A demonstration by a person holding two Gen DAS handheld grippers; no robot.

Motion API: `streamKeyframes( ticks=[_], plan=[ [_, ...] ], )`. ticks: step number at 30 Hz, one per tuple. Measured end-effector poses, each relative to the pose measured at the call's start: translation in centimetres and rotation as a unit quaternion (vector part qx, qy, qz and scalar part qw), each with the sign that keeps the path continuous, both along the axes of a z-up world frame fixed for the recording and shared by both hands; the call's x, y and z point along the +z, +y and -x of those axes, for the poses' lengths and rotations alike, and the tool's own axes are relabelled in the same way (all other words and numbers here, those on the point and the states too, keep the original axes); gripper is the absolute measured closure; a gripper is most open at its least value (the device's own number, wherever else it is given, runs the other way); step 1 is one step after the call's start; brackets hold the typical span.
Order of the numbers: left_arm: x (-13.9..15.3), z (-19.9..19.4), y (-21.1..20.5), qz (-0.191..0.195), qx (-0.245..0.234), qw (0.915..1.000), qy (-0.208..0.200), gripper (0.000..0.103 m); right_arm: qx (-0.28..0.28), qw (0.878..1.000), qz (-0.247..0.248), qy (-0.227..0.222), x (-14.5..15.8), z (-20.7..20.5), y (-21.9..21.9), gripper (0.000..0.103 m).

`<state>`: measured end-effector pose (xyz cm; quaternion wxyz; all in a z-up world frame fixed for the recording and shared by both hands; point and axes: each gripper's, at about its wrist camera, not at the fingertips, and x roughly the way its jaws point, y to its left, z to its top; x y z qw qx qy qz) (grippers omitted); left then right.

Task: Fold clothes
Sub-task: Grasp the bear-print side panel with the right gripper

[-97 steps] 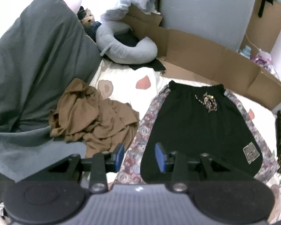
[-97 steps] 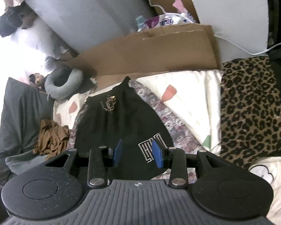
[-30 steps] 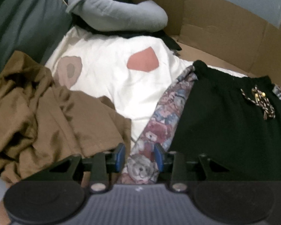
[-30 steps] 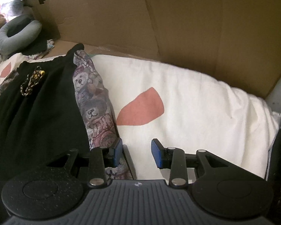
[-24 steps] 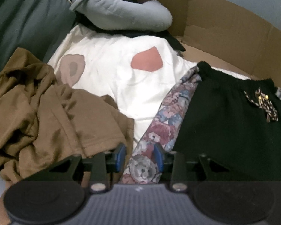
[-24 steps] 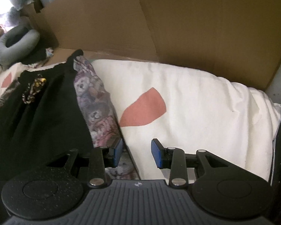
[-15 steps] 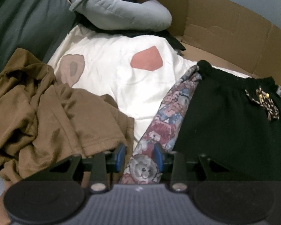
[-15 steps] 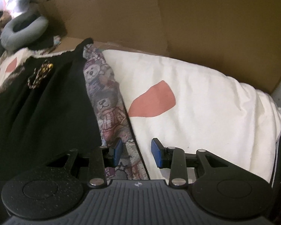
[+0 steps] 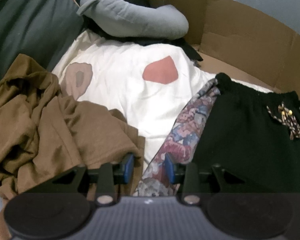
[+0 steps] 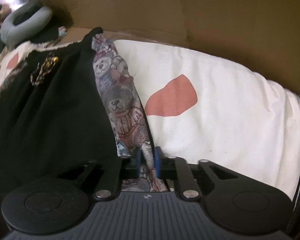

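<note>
Shorts: black shorts [image 9: 246, 132] with teddy-bear print side panels [image 10: 120, 104] lie flat on a white duvet [image 9: 126, 92], waistband toward the cardboard sheet [image 10: 190, 14].
Right gripper: the right gripper [image 10: 148, 161] has just been closing; its blue pads now pinch the bear-print edge on the shorts' right side (fabric bunched upright between them).
Left gripper: the left gripper [image 9: 149, 167] stands partly open over the left bear-print edge [image 9: 186, 124]; the fabric lies between the pads, which do not press it.
Beside: a crumpled brown garment [image 9: 50, 124] lies just beside the left finger, its hem almost touching.
Farther: a grey neck pillow [image 9: 134, 20] and a dark green cushion [image 9: 28, 28] lie beyond.
</note>
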<state>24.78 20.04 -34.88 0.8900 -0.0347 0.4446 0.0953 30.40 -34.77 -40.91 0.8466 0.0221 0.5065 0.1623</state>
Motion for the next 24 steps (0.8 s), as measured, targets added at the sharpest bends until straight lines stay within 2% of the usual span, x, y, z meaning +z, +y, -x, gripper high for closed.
streamKeyframes(
  ticks=[3,11,12,17,21,24],
  plan=[
    [-0.3,-0.2,-0.1,-0.007,-0.005,1.0,-0.003,0.066,-0.006,1.0,-0.002,0.009,0.2,-0.3,0.0,0.099],
    [-0.9,-0.8,-0.6,-0.026,-0.015,0.9995,0.006,0.067,-0.004,1.0,0.027,-0.007,1.2,0.1,0.6,0.103],
    [-0.5,-0.6,-0.8,-0.028,-0.022,0.9994,0.001,0.071,-0.004,1.0,0.03,-0.006,1.2,0.1,0.6,0.103],
    [1.8,0.9,-2.4,-0.038,-0.059,0.9972,-0.028,0.071,0.003,0.999,0.038,-0.009,1.0,0.1,1.1,0.102],
    [1.7,-0.9,-2.1,-0.037,-0.055,0.9971,-0.036,0.071,-0.002,0.999,0.03,-0.012,1.0,0.3,0.8,0.102],
    [0.4,-2.8,-1.9,-0.039,-0.053,0.9977,-0.015,0.071,-0.004,1.0,0.027,-0.014,1.2,0.4,0.7,0.102]
  ],
)
